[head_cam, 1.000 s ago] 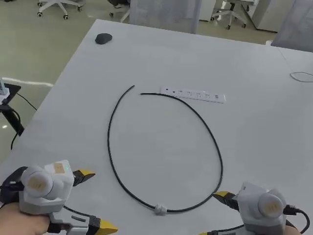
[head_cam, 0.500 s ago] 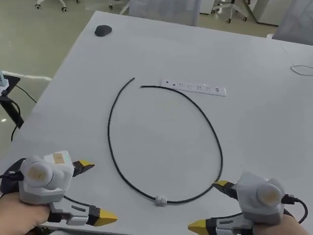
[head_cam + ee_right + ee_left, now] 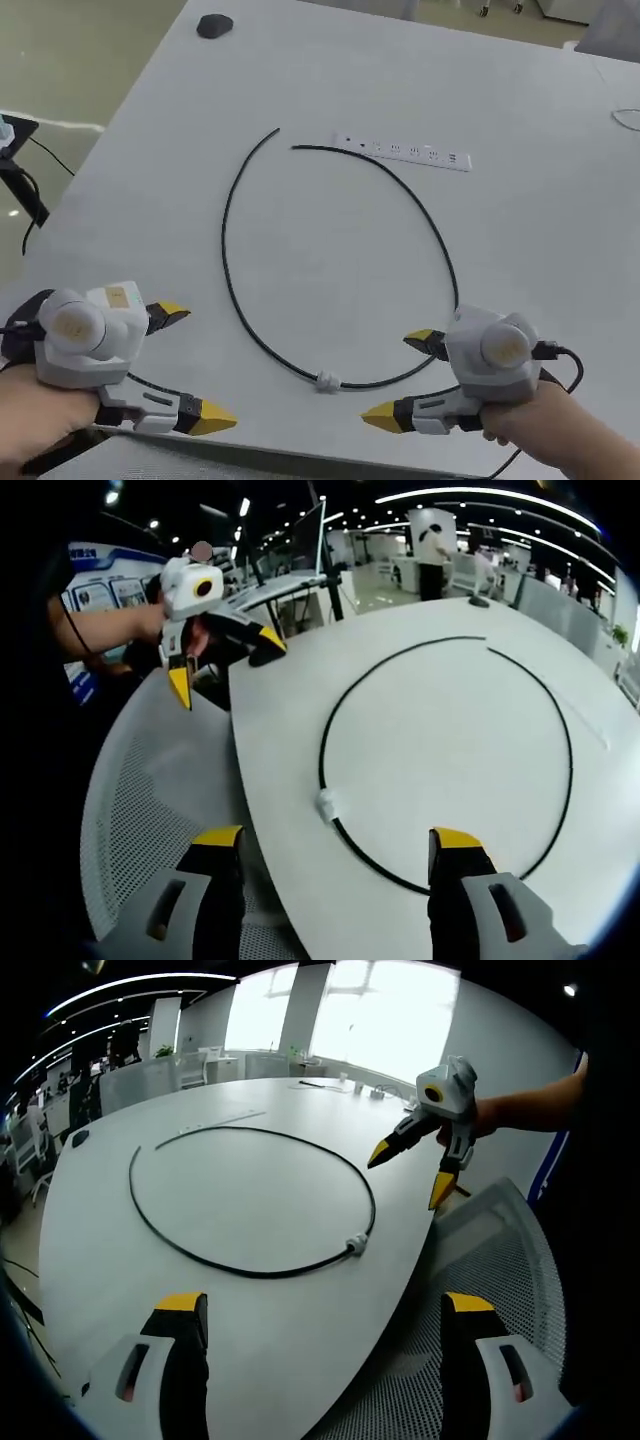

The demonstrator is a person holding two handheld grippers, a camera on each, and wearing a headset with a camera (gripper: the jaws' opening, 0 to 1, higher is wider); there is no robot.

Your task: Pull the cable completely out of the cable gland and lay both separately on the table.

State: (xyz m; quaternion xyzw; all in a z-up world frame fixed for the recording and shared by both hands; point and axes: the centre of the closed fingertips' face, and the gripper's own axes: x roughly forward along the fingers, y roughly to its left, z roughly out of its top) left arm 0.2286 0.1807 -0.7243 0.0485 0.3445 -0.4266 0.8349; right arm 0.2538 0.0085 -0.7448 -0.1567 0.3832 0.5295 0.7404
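Note:
A long black cable (image 3: pixel 228 250) lies in a wide loop on the white table (image 3: pixel 330 260). A small white cable gland (image 3: pixel 326 381) is threaded on it near the front edge. My left gripper (image 3: pixel 195 367) is open at the front left, well left of the gland. My right gripper (image 3: pixel 397 377) is open just right of the gland, jaws pointing left, with nothing between them. In the left gripper view the gland (image 3: pixel 355 1246) lies ahead of my open left gripper (image 3: pixel 322 1310), with the right gripper (image 3: pixel 408 1177) beyond. In the right gripper view the gland (image 3: pixel 326 804) sits just ahead of my open right gripper (image 3: pixel 336 840).
A white power strip (image 3: pixel 400 153) lies behind the loop, close to one cable end. A dark mouse (image 3: pixel 214 25) sits at the far left corner. A thin wire (image 3: pixel 625 118) shows at the right edge. A mesh chair seat (image 3: pixel 470 1290) is below the table's front edge.
My right gripper has moved left and forward, closer to the gland. The left gripper has risen slightly. The head camera tilted down; cable and gland have not moved.

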